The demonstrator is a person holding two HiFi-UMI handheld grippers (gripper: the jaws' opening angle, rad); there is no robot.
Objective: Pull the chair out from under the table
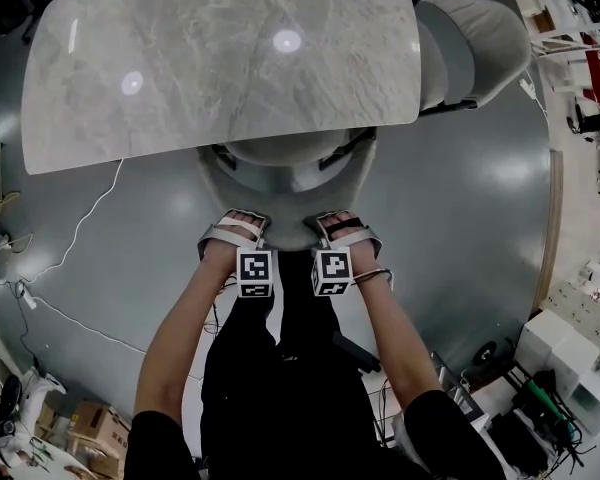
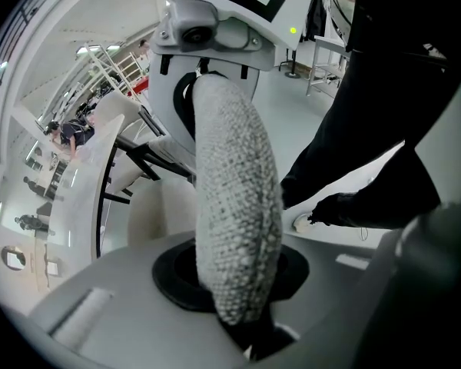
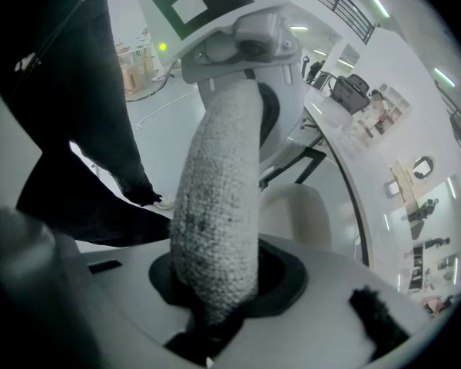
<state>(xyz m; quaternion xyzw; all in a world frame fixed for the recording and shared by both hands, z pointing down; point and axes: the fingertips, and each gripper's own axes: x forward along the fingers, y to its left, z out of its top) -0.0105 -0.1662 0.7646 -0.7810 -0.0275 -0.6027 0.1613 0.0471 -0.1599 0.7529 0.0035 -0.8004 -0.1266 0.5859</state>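
Observation:
A grey upholstered chair (image 1: 280, 173) is tucked under the marble-topped table (image 1: 220, 58), with only its curved backrest showing past the near edge. My left gripper (image 1: 232, 230) and right gripper (image 1: 345, 230) point steeply down, side by side on the backrest's top rim. In the left gripper view the nubby fabric rim (image 2: 234, 206) runs between the jaws of the left gripper (image 2: 242, 314), which press on it. The right gripper view shows the same: the rim (image 3: 219, 206) is clamped in the right gripper (image 3: 215, 314). The seat is hidden under the table.
A second grey chair (image 1: 480, 38) stands at the table's right end. The person's dark-trousered legs (image 1: 280, 368) are right behind the chair. White cables (image 1: 80, 228) trail over the floor at left. Boxes and equipment (image 1: 570, 368) crowd the lower right.

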